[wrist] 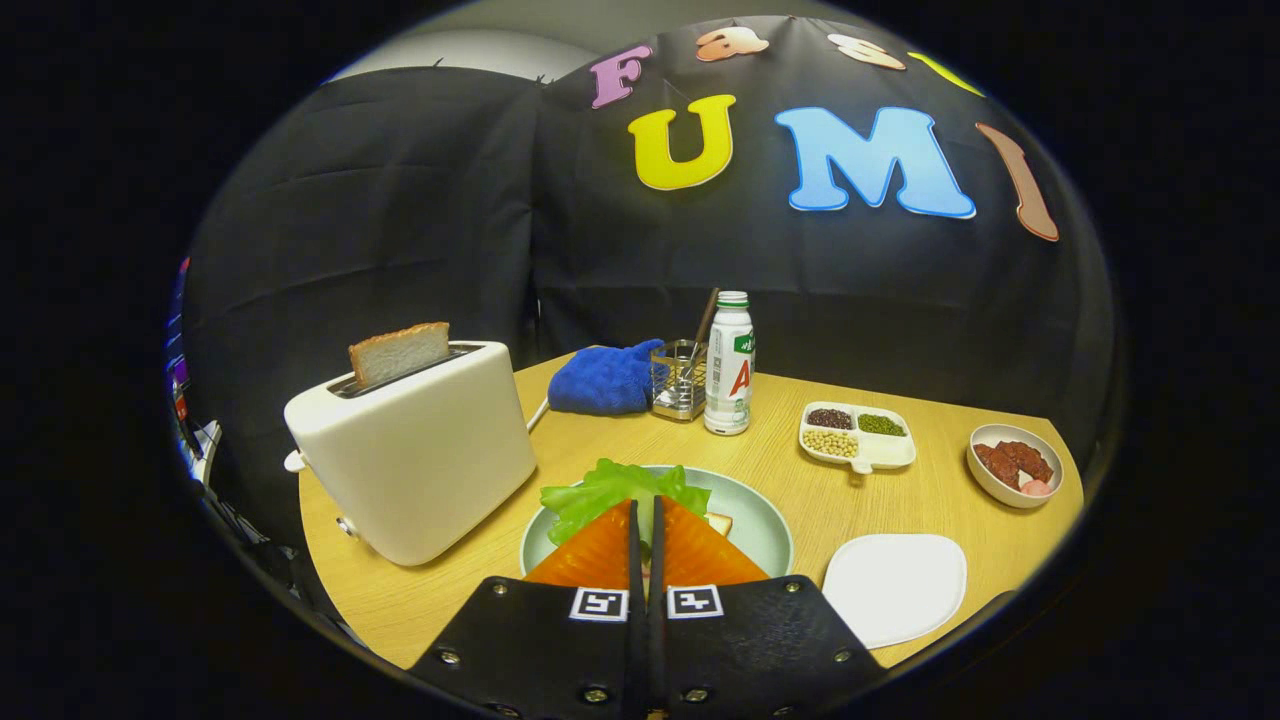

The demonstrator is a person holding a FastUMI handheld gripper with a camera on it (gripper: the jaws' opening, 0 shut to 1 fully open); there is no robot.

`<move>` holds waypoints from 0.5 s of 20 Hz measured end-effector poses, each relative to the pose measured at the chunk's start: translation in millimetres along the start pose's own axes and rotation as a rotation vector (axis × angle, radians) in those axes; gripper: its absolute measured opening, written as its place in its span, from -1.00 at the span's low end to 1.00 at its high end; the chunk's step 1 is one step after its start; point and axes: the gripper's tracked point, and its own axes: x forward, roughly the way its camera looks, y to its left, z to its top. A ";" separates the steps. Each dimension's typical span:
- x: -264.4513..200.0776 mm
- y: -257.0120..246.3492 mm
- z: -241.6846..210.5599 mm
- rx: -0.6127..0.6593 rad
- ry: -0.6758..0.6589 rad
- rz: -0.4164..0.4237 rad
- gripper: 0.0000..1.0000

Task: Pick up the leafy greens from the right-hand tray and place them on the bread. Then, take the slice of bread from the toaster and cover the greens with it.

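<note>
The leafy greens (610,490) spread over a pale green plate (760,520), right at my fingertips. A corner of bread (719,522) pokes out from under the greens on the plate. My gripper (645,506) is pressed nearly together, with a strip of the greens pinched in the thin gap between the fingers. To the left of the plate stands a white toaster (420,460), and a slice of bread (398,352) sticks up out of its slot.
A white tray (893,585) lies to the right of the plate. Beyond are a divided dish of beans (857,436), a bowl of meat (1013,463), a milk bottle (730,365), a metal holder (680,378) and a blue mitt (605,380).
</note>
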 end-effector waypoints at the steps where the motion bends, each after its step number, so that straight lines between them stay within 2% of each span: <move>1: 2.9 -2.1 -3.2 -0.001 0.004 -0.007 -1.00; 5: 12.8 -9.9 -18.8 0.032 0.043 -0.027 -0.99; 7: 13.9 -5.6 -25.7 0.077 0.061 0.006 -0.87; 10: 13.3 -13.8 -32.6 0.054 0.080 -0.017 -0.78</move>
